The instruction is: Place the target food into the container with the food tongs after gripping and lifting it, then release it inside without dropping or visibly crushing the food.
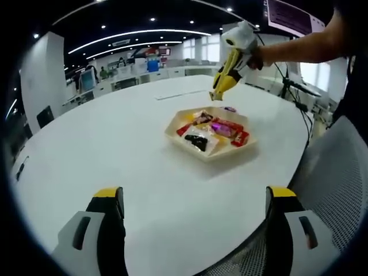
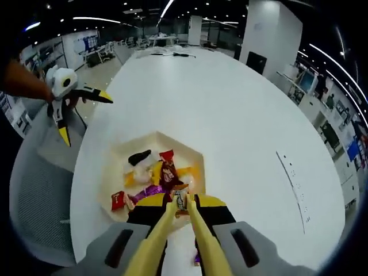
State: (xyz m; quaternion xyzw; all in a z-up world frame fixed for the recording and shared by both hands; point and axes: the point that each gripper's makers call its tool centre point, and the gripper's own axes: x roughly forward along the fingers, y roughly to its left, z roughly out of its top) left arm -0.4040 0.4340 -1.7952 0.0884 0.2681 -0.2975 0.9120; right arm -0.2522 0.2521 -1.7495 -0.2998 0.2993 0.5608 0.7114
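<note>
Pinching snack packet (image 2: 181,200), right fingers (image 2: 170,211).

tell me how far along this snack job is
Midway, it seems. The cream hexagonal tray already holds several wrapped snacks. The right yellow tongs hover above it, nearly closed; whether they pinch a snack is unclear. The left tongs are open and idle. A release inside is left.

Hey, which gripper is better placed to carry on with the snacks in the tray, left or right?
Right. The right gripper, with its yellow tongs, is at the tray of snacks. The left gripper is open, back over bare table.
</note>
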